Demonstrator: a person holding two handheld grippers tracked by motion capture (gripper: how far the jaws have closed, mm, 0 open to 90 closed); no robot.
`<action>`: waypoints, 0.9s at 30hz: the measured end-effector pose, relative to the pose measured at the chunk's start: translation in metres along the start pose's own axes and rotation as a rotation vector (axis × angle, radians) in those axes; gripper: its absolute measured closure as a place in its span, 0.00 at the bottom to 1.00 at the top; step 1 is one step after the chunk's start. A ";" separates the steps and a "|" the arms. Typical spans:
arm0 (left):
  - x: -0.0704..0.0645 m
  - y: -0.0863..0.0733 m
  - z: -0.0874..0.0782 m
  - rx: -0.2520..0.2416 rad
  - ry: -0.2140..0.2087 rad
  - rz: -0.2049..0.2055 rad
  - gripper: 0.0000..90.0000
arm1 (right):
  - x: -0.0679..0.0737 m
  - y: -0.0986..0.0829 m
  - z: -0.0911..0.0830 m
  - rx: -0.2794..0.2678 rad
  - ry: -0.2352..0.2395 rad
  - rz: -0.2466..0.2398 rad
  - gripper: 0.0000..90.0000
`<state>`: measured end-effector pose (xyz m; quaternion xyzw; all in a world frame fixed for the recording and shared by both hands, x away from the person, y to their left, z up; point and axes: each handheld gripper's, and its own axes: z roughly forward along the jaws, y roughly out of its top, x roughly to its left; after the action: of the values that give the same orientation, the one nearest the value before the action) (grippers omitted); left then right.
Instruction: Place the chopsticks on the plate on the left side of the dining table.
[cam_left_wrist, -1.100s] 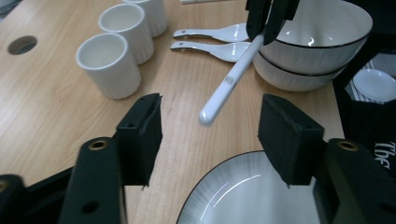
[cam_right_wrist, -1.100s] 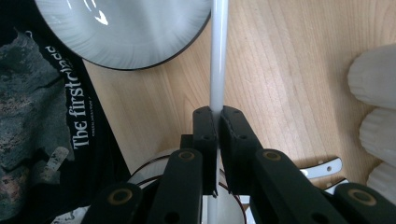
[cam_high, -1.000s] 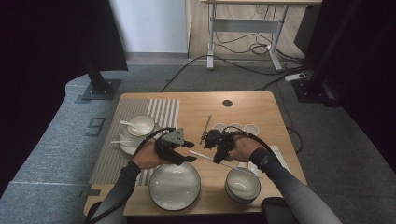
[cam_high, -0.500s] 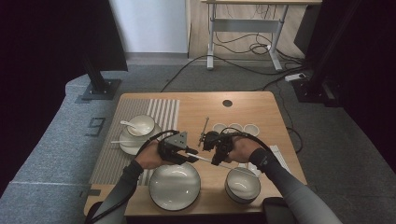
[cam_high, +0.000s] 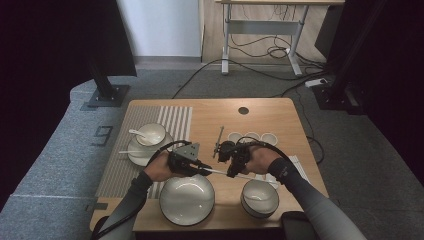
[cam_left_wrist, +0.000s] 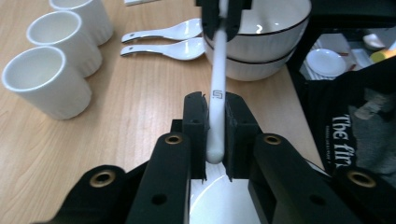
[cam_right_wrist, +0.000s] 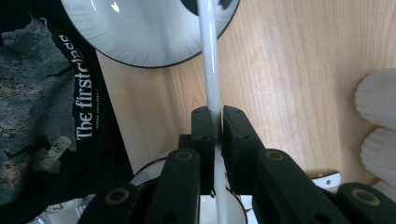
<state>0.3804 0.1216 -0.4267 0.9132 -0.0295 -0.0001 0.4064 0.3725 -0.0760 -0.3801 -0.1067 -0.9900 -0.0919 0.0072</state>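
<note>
A long white rod (cam_high: 217, 172), round at one end like a spoon handle or chopstick, spans between both grippers above the table's front. My left gripper (cam_high: 200, 166) is shut on its rounded end; in the left gripper view the rod (cam_left_wrist: 217, 70) runs from the left gripper (cam_left_wrist: 215, 100) up to the other gripper's jaws. My right gripper (cam_high: 231, 167) is shut on the same rod (cam_right_wrist: 209, 60); the right gripper (cam_right_wrist: 218, 114) clamps it mid-length. Below the rod lie a large white plate (cam_high: 186, 199) and a white bowl (cam_high: 260, 196).
Three white ribbed cups (cam_high: 251, 136) stand in a row behind the right hand, also seen as cups (cam_left_wrist: 44, 81). Two white spoons (cam_left_wrist: 173, 39) lie by stacked bowls (cam_left_wrist: 266, 42). A bowl with a spoon (cam_high: 150, 135) sits on a plate on the striped mat (cam_high: 172, 120).
Both hands have drifted slightly toward the front edge, the left gripper moving a little right. Both jaws stay clamped on the white rod.
</note>
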 end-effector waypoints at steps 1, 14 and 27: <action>0.000 0.000 -0.001 -0.004 -0.003 0.003 0.92 | 0.000 0.000 0.000 -0.001 -0.002 0.000 0.92; -0.005 -0.006 -0.011 -0.046 0.045 -0.007 0.93 | -0.004 0.001 -0.004 -0.045 -0.012 0.016 0.83; -0.007 -0.027 -0.034 -0.096 0.144 -0.078 0.93 | -0.017 -0.013 -0.007 -0.125 -0.094 0.121 0.34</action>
<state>0.3754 0.1651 -0.4245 0.8908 0.0354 0.0482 0.4505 0.3864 -0.0930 -0.3759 -0.1707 -0.9733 -0.1479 -0.0402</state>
